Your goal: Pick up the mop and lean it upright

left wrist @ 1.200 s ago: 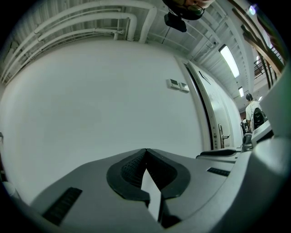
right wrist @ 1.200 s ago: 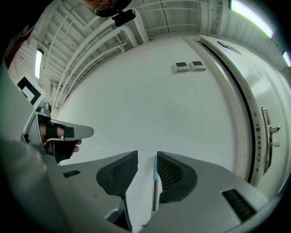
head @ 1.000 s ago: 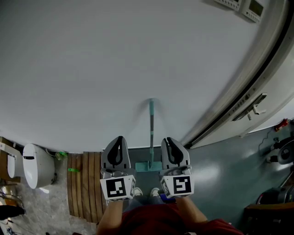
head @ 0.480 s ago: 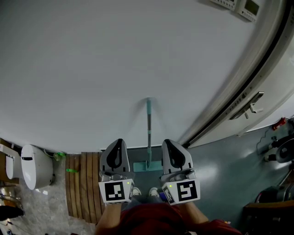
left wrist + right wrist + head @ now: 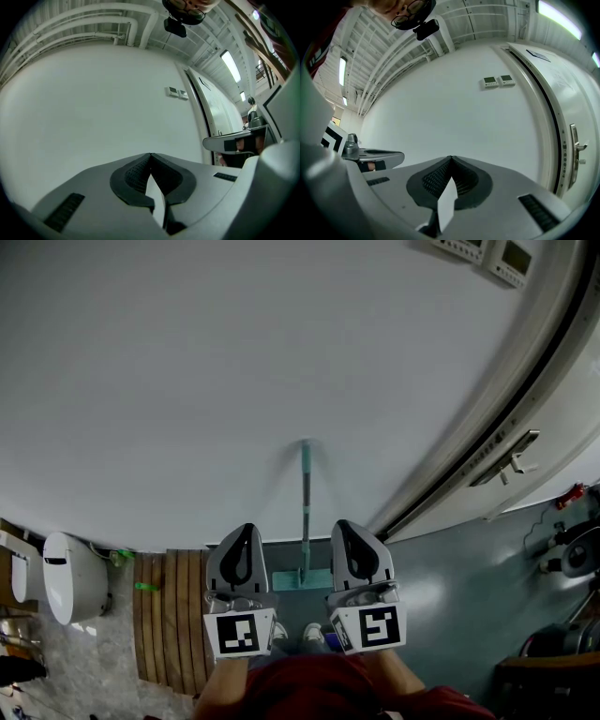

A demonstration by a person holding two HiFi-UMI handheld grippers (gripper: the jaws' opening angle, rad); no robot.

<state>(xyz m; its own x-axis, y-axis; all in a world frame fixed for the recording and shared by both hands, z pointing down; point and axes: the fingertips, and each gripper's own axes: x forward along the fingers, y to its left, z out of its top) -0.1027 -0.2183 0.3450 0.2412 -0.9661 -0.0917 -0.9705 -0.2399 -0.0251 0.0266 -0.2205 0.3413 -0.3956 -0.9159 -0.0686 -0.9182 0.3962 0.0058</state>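
Mop (image 5: 305,512) leaning upright against wall (image 5: 234,381); left gripper (image 5: 246,527), right gripper (image 5: 342,524) jaws resting shut, empty. Risk: handle sliding along smooth wall, toppling.

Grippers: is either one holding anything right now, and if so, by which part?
Nothing is held. The left gripper and right gripper are both shut and empty. The mop leans against the wall, apart from both.

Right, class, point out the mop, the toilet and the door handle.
mop (image 5: 305,507), head view, on its shaft.
toilet (image 5: 77,579), head view, on its white body.
door handle (image 5: 511,454), head view, at its middle.
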